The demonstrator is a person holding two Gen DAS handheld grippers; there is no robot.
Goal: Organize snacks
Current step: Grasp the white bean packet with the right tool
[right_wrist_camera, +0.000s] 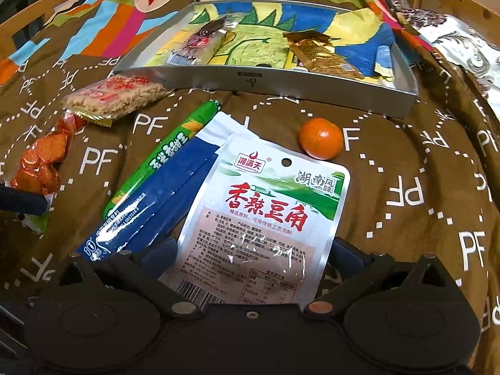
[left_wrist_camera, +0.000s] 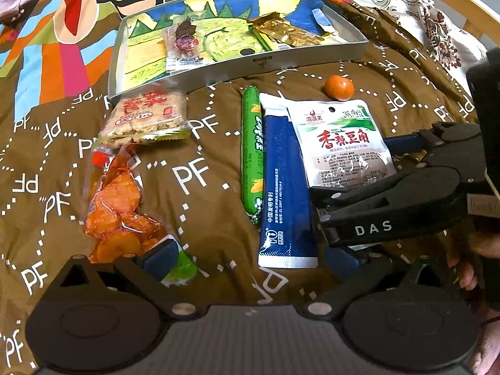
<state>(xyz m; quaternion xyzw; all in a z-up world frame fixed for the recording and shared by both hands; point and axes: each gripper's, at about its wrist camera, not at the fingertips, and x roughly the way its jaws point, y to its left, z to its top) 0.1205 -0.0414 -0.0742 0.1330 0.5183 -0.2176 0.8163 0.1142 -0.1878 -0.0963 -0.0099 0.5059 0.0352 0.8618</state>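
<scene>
A white pouch with red characters (right_wrist_camera: pixel 265 215) lies on the brown bedspread between the two fingers of my right gripper (right_wrist_camera: pixel 253 253). Its jaws stand wide apart on either side of the pouch's lower end, open. From the left wrist view the same pouch (left_wrist_camera: pixel 340 143) partly covers a blue sachet (left_wrist_camera: pixel 286 187), with a green corn sausage (left_wrist_camera: pixel 251 153) alongside. My left gripper (left_wrist_camera: pixel 250 259) is open near the sachet's bottom end and holds nothing. A silver tray (left_wrist_camera: pixel 237 62) behind holds a red meat snack (left_wrist_camera: pixel 184 40) and a gold wrapper (left_wrist_camera: pixel 287 31).
A mandarin (left_wrist_camera: pixel 339 87) sits right of the sausage's top. A cracker packet (left_wrist_camera: pixel 147 115) and an orange snack bag (left_wrist_camera: pixel 115 206) lie to the left. A green-and-white packet (left_wrist_camera: pixel 181 268) rests by my left finger. A floral cloth (left_wrist_camera: pixel 406 3) and wooden frame edge the far right.
</scene>
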